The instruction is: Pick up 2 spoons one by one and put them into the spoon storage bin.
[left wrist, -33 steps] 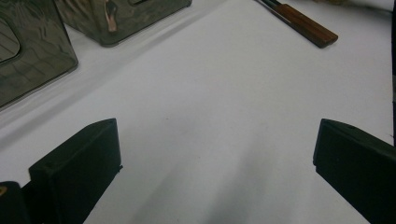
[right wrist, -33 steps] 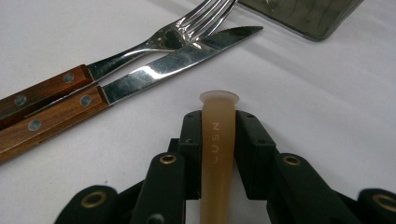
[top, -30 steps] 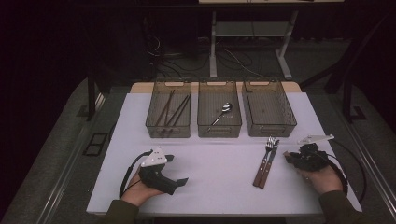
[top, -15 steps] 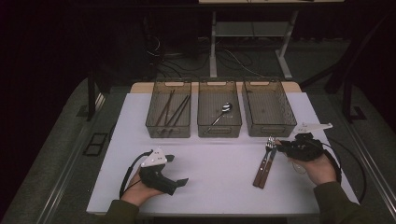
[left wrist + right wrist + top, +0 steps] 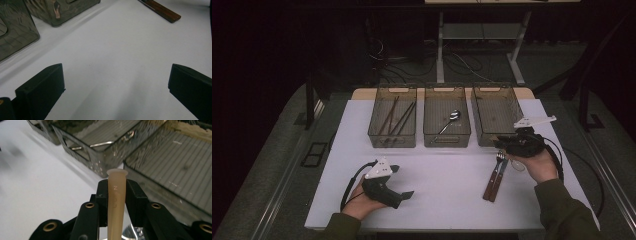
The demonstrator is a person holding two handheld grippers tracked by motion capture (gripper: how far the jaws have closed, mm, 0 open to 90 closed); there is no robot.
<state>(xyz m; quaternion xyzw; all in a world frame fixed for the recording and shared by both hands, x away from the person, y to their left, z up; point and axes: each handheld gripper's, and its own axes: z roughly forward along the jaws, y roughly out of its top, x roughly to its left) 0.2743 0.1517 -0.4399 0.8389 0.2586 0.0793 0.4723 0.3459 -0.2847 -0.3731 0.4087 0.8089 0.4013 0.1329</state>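
Cutlery sorting, risk points. The right tool (image 5: pixel 502 144) is pinching the cream handle (image 5: pixel 115 202) of a utensil close to its flared end. The handle stands upright between the jaws, and the metal end, probably a spoon bowl, hangs below the hand. The utensil is held above the right part of the worktop (image 5: pixel 447 180), just in front of the right bin (image 5: pixel 494 89), which looks empty. The left tool (image 5: pixel 406 195) rests near the front-left corner with its jaws spread and nothing between them.

Likely failures from here:
- Slip or swing — the grip sits near one tip of a smooth, tapering handle, so the heavier end could pivot or slide out during the carry.
- Wrong compartment — the middle bin (image 5: pixel 447 142) already holds a spoon (image 5: pixel 451 119), and the left bin (image 5: pixel 392 142) holds chopsticks (image 5: pixel 397 116). The nearest bin is the right one, so an early release would misplace the piece.
- Rim strike — the hanging end may catch a bin wall if carried too low, nudging the bin across the worktop.
- Disturbing the wooden-handled fork and knife (image 5: pixel 494 180), which lie just beside the hand near the front-right edge.
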